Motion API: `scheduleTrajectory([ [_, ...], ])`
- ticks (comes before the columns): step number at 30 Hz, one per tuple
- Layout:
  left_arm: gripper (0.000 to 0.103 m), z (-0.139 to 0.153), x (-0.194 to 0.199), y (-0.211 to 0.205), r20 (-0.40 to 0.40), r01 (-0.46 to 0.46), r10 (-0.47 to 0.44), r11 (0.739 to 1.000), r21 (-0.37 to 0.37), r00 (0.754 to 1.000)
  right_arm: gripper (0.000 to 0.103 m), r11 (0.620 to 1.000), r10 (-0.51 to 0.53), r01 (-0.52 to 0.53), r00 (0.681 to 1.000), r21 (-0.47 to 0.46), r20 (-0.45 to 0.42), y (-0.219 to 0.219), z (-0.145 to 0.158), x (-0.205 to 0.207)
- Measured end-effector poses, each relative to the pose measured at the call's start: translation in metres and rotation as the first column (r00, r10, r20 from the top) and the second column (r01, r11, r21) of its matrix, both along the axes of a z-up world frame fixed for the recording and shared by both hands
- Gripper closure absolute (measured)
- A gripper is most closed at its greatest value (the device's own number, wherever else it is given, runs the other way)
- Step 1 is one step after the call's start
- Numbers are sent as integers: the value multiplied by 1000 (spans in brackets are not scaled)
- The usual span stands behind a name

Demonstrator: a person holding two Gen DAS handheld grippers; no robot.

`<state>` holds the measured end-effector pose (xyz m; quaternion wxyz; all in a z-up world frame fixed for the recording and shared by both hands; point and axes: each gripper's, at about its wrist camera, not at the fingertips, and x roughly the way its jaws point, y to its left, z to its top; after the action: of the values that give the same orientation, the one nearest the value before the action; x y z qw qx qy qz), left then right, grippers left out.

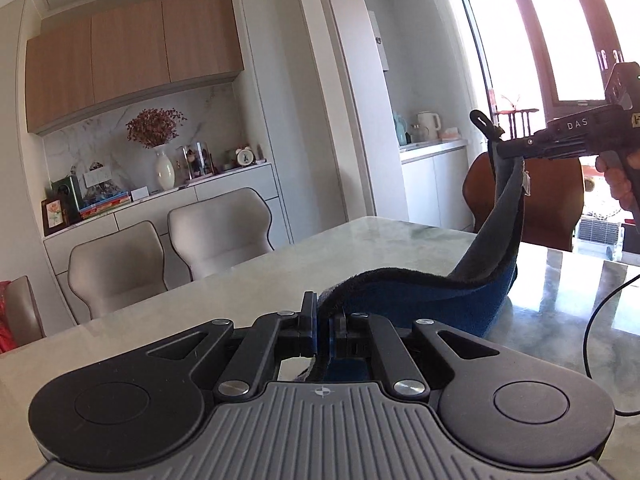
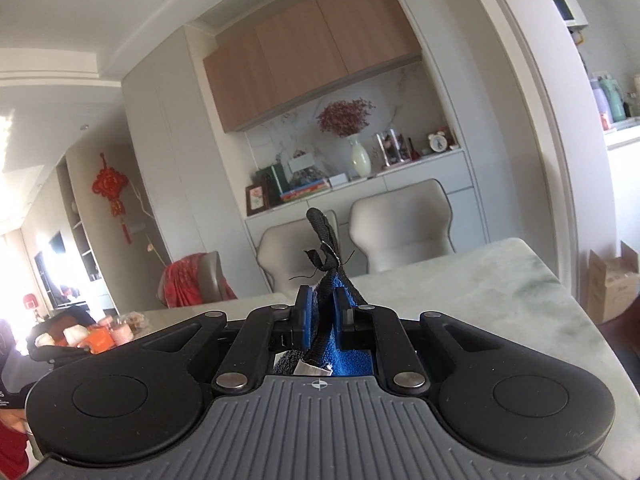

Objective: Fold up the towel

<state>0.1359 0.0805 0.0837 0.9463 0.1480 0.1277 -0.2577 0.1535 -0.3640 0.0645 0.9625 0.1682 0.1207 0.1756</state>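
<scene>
The towel (image 1: 472,280), blue on one face and grey on the other with a dark bound edge, is held in the air over the table (image 1: 280,264) between the two grippers. One corner is pinched by the closed fingers of the left gripper (image 1: 323,326), low and near the tabletop. The opposite corner, with its black hanging loop (image 2: 325,240), is clamped in the right gripper (image 2: 320,320), which is seen in the left view raised well above the table. The cloth sags in a curve between them, and its lowest part seems to touch or nearly touch the marble.

The step in hand is judged to be the spreading of the top edge before a fold is laid. It is best done if the two corners are brought level and drawn apart until the sag is taken out, without a pull hard enough to slip the hem from the pads. The cable (image 1: 592,320) lying on the table at the right should be kept clear of the cloth when it is lowered.
</scene>
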Motion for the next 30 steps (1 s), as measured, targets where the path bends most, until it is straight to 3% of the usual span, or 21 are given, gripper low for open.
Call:
scheduleTrajectory([
  [3,99,-2,6,-1,-7,-14,14,1000,3,1000,92,999,-23,24,1000,41,-15,-13,-4,-2],
  [8,99,19,30,-6,39,-53,53,999,-11,998,92,994,-37,35,999,105,18,-18,10,19],
  [20,99,86,140,-15,109,-185,186,982,-28,976,92,978,-44,21,994,210,105,-7,61,128],
  [25,99,116,148,-15,174,-221,223,975,-29,959,92,975,-49,15,987,222,150,-5,83,147],
  [28,98,113,133,-15,195,-194,192,981,-12,962,92,977,-48,10,984,212,173,-3,84,139],
  [30,98,100,118,-16,194,-172,167,985,12,967,92,980,-37,6,988,200,150,-2,69,127],
])
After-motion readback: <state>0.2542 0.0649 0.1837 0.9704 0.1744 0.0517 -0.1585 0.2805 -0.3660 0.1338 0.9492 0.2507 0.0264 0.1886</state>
